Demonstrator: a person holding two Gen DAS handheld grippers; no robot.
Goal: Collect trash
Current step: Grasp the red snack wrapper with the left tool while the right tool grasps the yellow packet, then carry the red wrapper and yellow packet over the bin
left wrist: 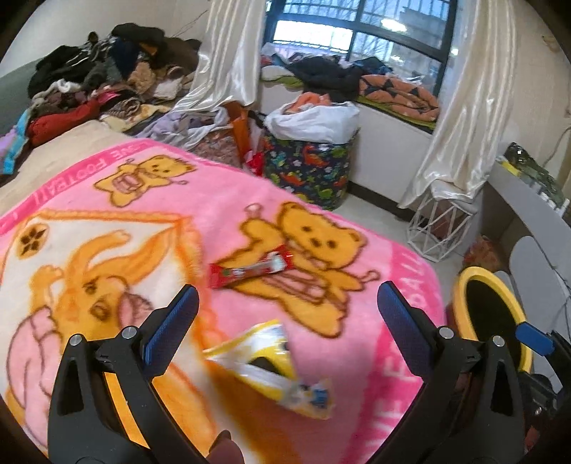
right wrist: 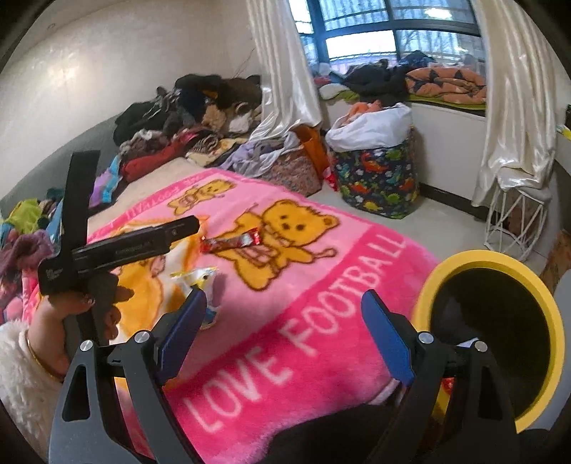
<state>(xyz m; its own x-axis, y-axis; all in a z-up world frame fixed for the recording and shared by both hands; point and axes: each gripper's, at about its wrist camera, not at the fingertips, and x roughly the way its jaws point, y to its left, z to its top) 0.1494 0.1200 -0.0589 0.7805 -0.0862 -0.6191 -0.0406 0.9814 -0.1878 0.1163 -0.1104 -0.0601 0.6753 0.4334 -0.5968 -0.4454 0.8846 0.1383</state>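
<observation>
**Trash on bed, both grippers empty**

Plush pink blanket (left wrist: 117,200) over bed, fuzzy. Yellow-rimmed bin (right wrist: 489,335), round, black inside, just off bed corner. Crinkly yellow-white wrapper (left wrist: 271,367) between wide-open left gripper (left wrist: 285,317); pinch crumpled bulk, avoid pile. Slim red foil wrapper (left wrist: 251,269) beyond. Right gripper (right wrist: 285,317) wide open, empty.

I'm in a lived-in home bedroom — a bed under my jaws is spread with a pink teddy-bear blanket (left wrist: 221,200), and a heap of clothes (left wrist: 107,71) is piled at its far end by the wall. Cream curtains (left wrist: 228,53) frame a barred window (left wrist: 360,32), bedding covers the window ledge (left wrist: 396,94) — and a dinosaur-print laundry hamper (left wrist: 314,167) stands on the floor.
</observation>
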